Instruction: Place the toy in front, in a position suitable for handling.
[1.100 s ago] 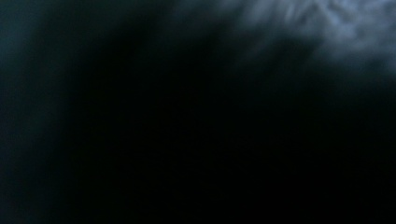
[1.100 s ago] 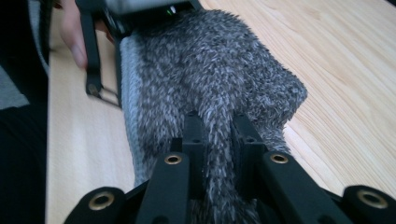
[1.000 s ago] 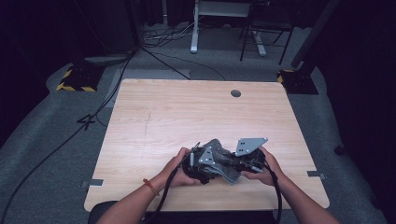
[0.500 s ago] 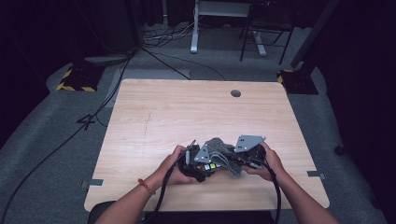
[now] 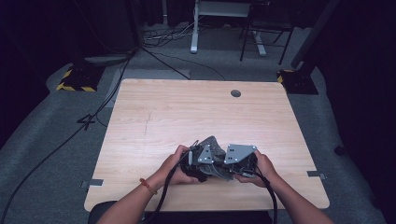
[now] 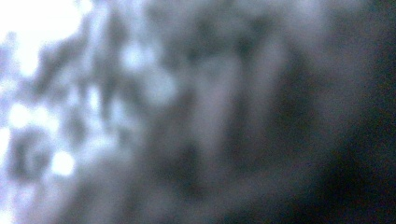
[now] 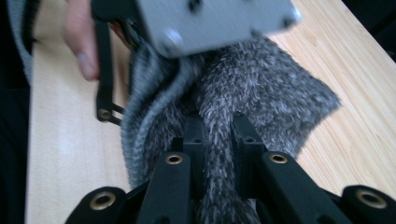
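Fuzzy grey knit, a soft sock-like piece (image 7: 261,93), sat bunched between my two hands near the front edge of the tabletop (image 5: 187,116), partly resting on the wood. My right tool (image 7: 218,135) had its jaws drawn narrow on a pinched ridge of the fabric, the pile squeezed up between them. My left tool (image 5: 201,161) sat just beside it, and I judged it closed on the same cloth, since its own camera gave me nothing but a grey, furry blur pressed close to the lens. I reckoned the piece was light, limp and stretchy, unlikely to slip thanks to the shaggy pile, but prone to sag and fold wherever it was unsupported; the ribbed cuff edge looked the firmest place to take hold. From above, my hands and the grey plates covered most of the cloth, so I couldn't make out its full shape, or whether it was one piece or two.
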